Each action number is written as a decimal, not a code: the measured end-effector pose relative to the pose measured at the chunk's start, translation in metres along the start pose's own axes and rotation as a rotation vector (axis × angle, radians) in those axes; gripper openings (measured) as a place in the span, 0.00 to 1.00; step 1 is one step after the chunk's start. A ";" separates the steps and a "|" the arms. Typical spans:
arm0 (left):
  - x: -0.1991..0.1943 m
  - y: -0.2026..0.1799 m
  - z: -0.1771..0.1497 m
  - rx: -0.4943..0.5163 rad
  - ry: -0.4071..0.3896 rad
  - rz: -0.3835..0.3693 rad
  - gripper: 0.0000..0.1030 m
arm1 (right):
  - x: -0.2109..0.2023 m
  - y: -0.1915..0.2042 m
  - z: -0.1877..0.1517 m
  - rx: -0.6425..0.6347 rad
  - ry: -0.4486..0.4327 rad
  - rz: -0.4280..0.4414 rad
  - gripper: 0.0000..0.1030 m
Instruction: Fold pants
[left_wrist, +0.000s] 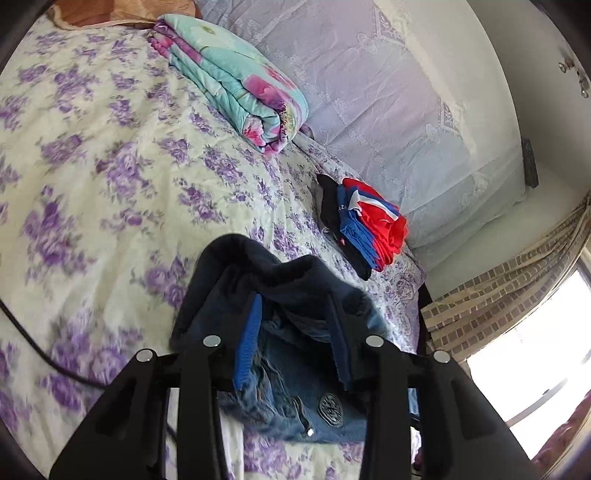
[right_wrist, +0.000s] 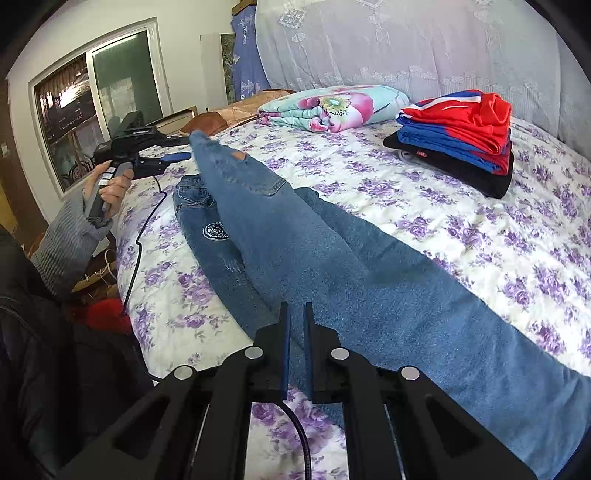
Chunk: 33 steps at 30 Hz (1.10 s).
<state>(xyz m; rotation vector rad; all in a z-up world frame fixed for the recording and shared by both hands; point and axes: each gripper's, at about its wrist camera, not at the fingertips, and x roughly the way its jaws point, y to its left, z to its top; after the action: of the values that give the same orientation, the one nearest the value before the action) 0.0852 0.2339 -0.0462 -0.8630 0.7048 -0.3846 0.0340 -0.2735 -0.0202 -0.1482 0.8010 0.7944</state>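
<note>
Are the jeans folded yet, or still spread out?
Partly folded: the jeans lie lengthwise on the bed, one leg lifted by the left gripper.

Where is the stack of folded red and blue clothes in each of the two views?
Left wrist view: the stack of clothes lies right of centre, on the bed beside the pale pillow.
Right wrist view: the stack lies at the upper right, on the bed.
Shared landmark: the folded flowered quilt.
</note>
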 end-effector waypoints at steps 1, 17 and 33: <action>-0.005 -0.001 -0.007 -0.015 0.012 -0.005 0.40 | 0.002 0.000 -0.002 0.012 0.004 0.000 0.06; 0.038 0.001 -0.013 -0.037 0.085 0.151 0.46 | -0.011 -0.016 -0.022 0.182 -0.052 0.029 0.07; -0.002 0.009 -0.041 -0.014 0.002 0.166 0.25 | -0.043 -0.049 -0.055 0.484 -0.140 0.013 0.10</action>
<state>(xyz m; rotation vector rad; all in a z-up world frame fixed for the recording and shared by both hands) 0.0552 0.2175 -0.0708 -0.8112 0.7761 -0.2328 0.0171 -0.3548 -0.0373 0.3406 0.8396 0.5965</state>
